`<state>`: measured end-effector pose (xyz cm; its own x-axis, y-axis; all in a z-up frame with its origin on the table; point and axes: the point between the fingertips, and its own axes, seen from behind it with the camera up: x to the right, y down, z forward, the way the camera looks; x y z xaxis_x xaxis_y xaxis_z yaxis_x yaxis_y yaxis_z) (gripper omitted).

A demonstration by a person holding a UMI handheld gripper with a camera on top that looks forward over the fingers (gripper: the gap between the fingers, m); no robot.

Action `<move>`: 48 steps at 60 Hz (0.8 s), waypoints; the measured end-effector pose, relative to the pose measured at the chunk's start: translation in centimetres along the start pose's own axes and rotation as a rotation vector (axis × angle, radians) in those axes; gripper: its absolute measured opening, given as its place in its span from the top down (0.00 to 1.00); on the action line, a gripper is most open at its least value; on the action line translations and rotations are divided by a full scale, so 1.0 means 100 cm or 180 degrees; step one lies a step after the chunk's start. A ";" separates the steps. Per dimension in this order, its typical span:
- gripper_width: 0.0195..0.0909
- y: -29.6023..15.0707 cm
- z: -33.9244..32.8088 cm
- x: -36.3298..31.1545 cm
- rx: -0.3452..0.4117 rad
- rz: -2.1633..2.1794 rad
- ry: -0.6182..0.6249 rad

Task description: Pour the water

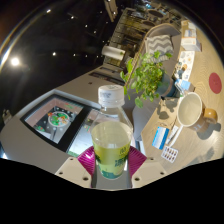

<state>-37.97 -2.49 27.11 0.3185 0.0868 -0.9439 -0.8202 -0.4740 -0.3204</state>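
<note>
A clear plastic bottle (111, 135) with a white cap, pale yellowish liquid and a green label stands upright between my fingers. My gripper (111, 163) is shut on it: both magenta pads (87, 158) press against its lower sides. The view is tilted, so the counter slopes. A white mug (189, 108) stands beyond the fingers to the right, past the bottle. The bottle's base is hidden behind the gripper body.
A leafy green plant (150, 74) rises behind the bottle. To the left lies a dark tray (45, 124) holding a small round dish (60, 118). A blue-and-white packet (161, 138) and a small box (170, 154) lie beside the mug. Cluttered shelves stand at the back.
</note>
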 end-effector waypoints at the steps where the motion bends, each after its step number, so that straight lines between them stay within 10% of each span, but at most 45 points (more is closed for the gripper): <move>1: 0.72 -0.003 0.002 0.001 0.0008 0.0160 -0.0028; 25: 0.72 -0.026 0.038 0.073 -0.0067 0.2497 -0.0272; 48: 0.72 -0.032 0.020 0.047 -0.0408 0.1096 0.0007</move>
<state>-34.83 1.17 23.55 0.0353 -0.0987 -0.9945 -0.8134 -0.5810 0.0288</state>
